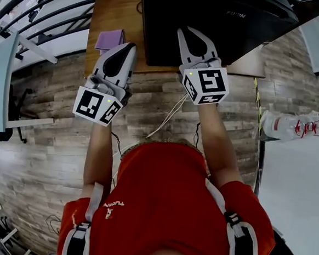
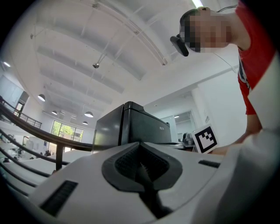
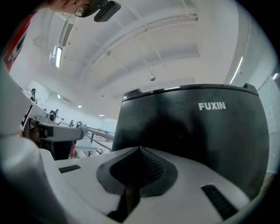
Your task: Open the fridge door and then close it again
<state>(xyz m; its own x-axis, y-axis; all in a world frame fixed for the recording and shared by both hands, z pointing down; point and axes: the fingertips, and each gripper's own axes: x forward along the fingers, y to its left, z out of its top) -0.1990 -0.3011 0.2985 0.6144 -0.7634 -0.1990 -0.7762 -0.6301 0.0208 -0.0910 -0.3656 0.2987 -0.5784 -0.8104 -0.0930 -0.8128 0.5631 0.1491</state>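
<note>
Approaching the fridge: the opening step looks not yet begun; both grippers are held out toward the black fridge (image 1: 211,24) and neither touches it
Left gripper: the left gripper (image 1: 131,46) has its jaws pressed together with nothing between them, off the fridge's left front corner and over the edge of the wooden table (image 1: 116,16)
Right gripper: the right gripper (image 1: 184,32) also has its jaws together and empty, its tip just before the fridge's front face
Fridge, place: a small unit standing on the table straight ahead of the person, with a purple cloth (image 1: 110,39) lying beside it on the left
Fridge, look: dark and glossy, with rounded top edges and white FUXIN lettering high on the front; the door sits flush with the body, so it reads as closed
Handle: none shows in any view; which edge swings free I cannot tell
Next move, judged: find the free door edge or a recess, part one pair of jaws or hook a tip behind it, then pull outward in an arc
</note>
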